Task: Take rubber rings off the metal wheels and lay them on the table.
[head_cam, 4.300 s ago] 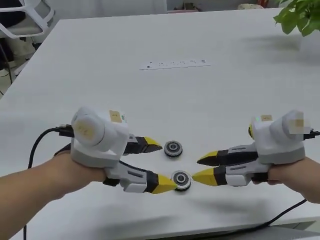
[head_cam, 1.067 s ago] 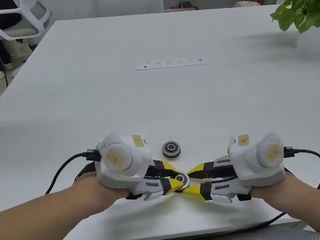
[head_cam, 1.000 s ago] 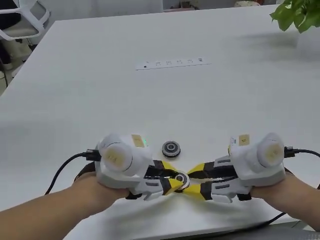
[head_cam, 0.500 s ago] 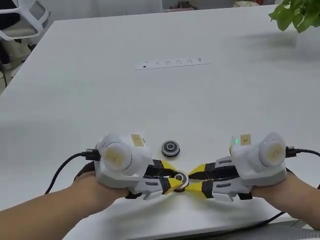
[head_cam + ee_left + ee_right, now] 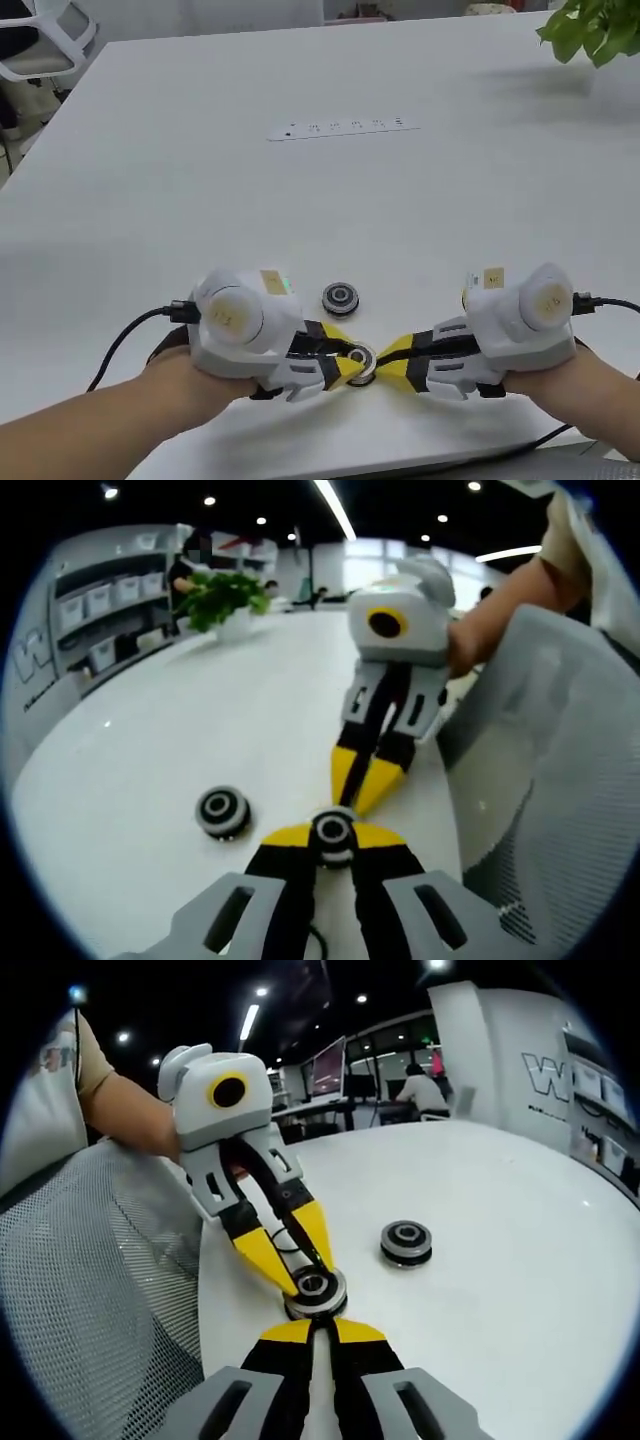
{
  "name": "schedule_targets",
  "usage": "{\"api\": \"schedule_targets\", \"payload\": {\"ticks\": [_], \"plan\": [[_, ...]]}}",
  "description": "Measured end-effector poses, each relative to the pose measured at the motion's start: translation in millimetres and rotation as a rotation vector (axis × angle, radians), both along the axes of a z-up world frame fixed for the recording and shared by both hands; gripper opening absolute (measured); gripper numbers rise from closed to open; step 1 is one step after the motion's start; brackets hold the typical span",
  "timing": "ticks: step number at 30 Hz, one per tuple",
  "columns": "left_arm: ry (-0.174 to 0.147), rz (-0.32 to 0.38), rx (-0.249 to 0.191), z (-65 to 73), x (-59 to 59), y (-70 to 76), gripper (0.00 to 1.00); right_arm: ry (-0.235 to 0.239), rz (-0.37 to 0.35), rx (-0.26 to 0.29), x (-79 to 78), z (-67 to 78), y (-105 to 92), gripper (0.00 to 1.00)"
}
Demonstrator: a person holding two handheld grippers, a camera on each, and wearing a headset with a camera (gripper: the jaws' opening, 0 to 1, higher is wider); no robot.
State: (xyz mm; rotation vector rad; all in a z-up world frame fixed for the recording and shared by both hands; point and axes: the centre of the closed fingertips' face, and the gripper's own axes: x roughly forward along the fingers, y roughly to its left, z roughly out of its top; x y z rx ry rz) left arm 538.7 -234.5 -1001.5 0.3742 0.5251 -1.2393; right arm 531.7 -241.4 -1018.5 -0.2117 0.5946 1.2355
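A small metal wheel (image 5: 361,357) with a black rubber ring is held just above the white table (image 5: 300,200), near its front edge. My left gripper (image 5: 345,366) is shut on the wheel (image 5: 333,830) from the left, one yellow tip on each side. My right gripper (image 5: 390,355) meets it from the right. In the right gripper view the right gripper (image 5: 320,1332) has its jaws almost together, pinching the ring at the near rim of the wheel (image 5: 315,1290). A second wheel (image 5: 340,297) lies flat on the table just behind; it is also seen as the second wheel (image 5: 223,811) and the second wheel (image 5: 406,1242).
A white power strip (image 5: 343,128) lies across the table's middle. A green plant (image 5: 590,35) stands at the far right corner and an office chair (image 5: 50,40) at the far left. Cables trail from both grippers over the front edge. A mesh chair back (image 5: 560,780) is close behind.
About four seconds ago both grippers stood open on either side of the wheel on the table. Both have since closed in on it. Over the last second they have hardly moved.
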Motion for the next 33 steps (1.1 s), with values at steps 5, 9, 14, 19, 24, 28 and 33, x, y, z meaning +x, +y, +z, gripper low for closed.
{"api": "schedule_targets", "payload": {"ticks": [5, 9, 14, 19, 24, 28, 33], "plan": [[0.0, 0.005, 0.0, 0.0, 0.2, -0.2, 0.13, 0.045, -0.021, 0.016, 1.8, -0.7, -0.7, 0.02], [-0.005, 0.007, 0.003, 0.0, 0.5, 0.0, 0.13, 0.084, -0.039, 0.025, 2.5, -1.1, 0.0, 0.0], [-0.013, 0.005, 0.008, -0.2, 0.2, 0.2, 0.13, 0.183, -0.123, 0.092, 4.3, -1.0, -1.1, 0.0], [-0.019, 0.005, 0.011, -0.5, 0.3, -0.4, 0.13, 0.274, -0.186, 0.161, 5.5, -1.6, -4.2, 0.0], [-0.022, 0.004, 0.012, -0.4, 0.2, -0.9, 0.13, 0.331, -0.222, 0.198, 5.9, -1.3, -5.8, 0.0], [-0.025, 0.003, 0.014, -0.3, 0.3, -1.2, 0.13, 0.354, -0.241, 0.217, 6.5, -0.6, -6.3, 0.0], [-0.025, 0.004, 0.013, -0.4, 0.6, -1.4, 0.13, 0.37, -0.261, 0.236, 8.3, 0.2, -7.3, 0.0]]}}
